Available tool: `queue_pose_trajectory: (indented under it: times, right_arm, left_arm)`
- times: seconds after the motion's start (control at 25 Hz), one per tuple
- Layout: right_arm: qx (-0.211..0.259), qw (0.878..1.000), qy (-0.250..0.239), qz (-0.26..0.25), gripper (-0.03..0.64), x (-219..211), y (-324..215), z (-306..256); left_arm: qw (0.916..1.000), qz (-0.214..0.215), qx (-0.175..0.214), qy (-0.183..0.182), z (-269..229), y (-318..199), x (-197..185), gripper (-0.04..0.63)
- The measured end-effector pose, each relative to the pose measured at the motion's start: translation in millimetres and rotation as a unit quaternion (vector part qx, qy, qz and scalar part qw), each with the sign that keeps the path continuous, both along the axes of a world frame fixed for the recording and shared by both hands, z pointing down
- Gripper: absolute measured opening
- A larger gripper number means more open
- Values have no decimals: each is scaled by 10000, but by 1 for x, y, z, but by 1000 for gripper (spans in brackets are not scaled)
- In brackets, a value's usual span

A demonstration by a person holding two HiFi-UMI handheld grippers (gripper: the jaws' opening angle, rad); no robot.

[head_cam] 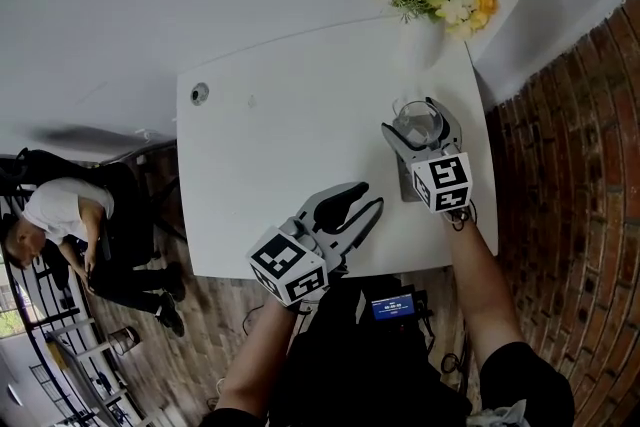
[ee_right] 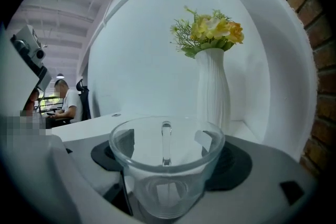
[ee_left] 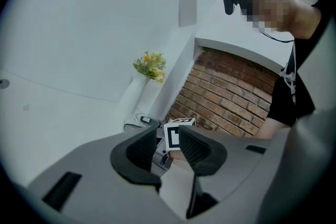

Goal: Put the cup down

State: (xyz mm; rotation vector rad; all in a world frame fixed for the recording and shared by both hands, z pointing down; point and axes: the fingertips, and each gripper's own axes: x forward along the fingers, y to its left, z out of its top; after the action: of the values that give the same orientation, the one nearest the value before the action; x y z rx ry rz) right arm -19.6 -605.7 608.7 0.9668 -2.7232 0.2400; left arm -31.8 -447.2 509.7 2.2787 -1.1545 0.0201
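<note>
Our right tool is clamped on the glass cup by its walls, upright over the surface at far right, nr the flower vase. Left tool: jaws apart, empty. Glass = stiff, slick, fragile, prob light; we'd lower it gently.

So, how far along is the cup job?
Done: the right gripper has the glass cup clamped upright over the white table. In hand: the set-down; whether it touches yet is unclear. Left: release by opening the jaws. The left gripper is open, empty.
</note>
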Motion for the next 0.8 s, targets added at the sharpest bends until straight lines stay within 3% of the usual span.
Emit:
queue_pose_trajectory:
  times: [0.32,0.8]
  right_arm:
    - [-23,9991,418,-22,431,4,7,11]
    - [-288,9987,419,-12,431,16,20,5]
  left_arm:
    - [9999,47,91,20,-7,2,-1,137]
    - [9998,34,178,77,-16,16,-5,137]
